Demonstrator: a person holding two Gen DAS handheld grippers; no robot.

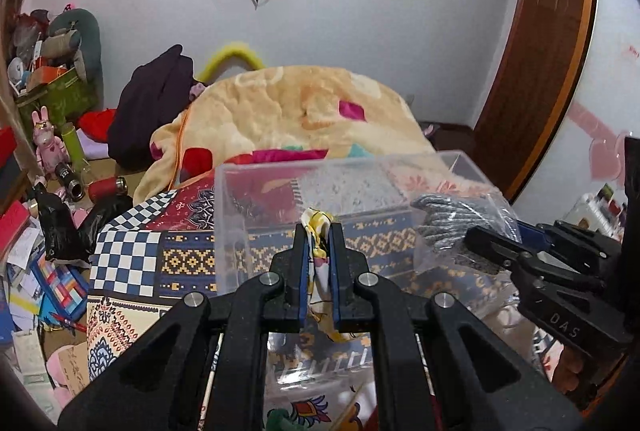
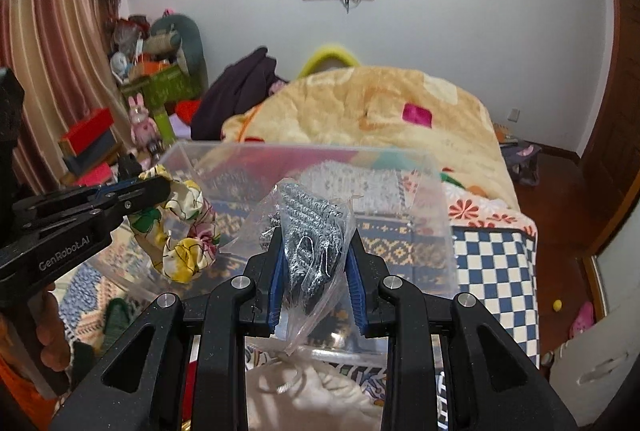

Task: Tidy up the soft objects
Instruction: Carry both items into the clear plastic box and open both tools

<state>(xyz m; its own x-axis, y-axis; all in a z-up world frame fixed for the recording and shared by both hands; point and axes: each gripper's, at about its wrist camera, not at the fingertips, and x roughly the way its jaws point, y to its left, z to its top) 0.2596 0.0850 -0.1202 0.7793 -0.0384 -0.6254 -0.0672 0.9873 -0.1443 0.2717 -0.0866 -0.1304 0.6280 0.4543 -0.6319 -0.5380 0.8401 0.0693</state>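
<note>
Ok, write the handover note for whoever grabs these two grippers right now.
Left gripper: shut on the floral scrunchie, held over the near left part of the clear plastic bin.
Right gripper: shut on the bagged grey knit item, held above the bin's near edge.
Bin sits on the patterned bedspread; a grey textured item seems to lie inside already, unclear through the plastic.
Done: both items picked up and brought to the bin.
Left: lower and release both into the bin.
</note>
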